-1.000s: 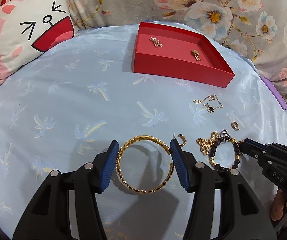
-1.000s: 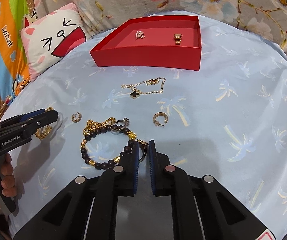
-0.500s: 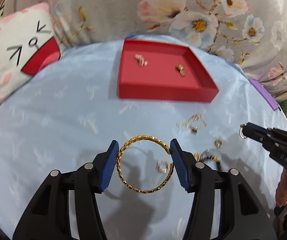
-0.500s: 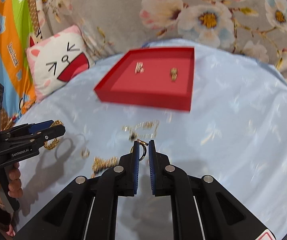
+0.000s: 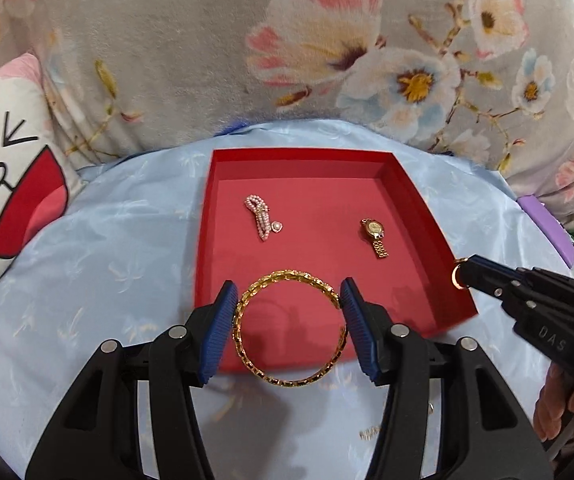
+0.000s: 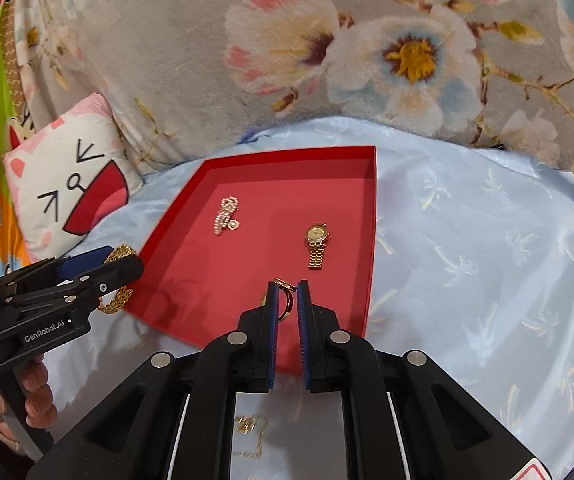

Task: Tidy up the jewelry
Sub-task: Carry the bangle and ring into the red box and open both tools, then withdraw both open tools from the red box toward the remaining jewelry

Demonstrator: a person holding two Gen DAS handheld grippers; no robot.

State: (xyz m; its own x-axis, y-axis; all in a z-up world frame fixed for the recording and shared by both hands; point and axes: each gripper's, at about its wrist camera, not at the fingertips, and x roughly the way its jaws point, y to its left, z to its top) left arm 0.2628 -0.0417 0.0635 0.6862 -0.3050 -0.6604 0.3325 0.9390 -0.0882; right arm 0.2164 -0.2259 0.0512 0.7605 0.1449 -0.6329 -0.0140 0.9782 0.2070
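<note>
jewelry is split between the red tray (image 5: 439, 248) and the two tongs. the left tongs (image 5: 289, 324) are clamped across a gold bangle (image 5: 287, 380), one blue pad on each side of it; the ring hangs roughly flat with its far half over the tray's near wall and its near half outside over the blue bedcover (image 5: 87, 280). the right tongs (image 6: 287, 300) are clenched on a small gold hoop earring (image 6: 287, 304), which stands edge-on between the pads, above the tray floor near its front right corner. so both pieces lie straight ahead of and between their own pads, and the tray lies below and ahead; the right hand looks the deeper in, so i judge its drop is the readier, while the bangle needs a little more forward travel before letting go. counted: one tray, two pieces already lying in it, one pink pearl bracelet (image 5: 261, 216) on the left and one gold watch (image 5: 375, 234) on the right, well apart; one bangle, one earring, two tongs. a cat-face pillow (image 6: 71, 184) sits at the left.
</note>
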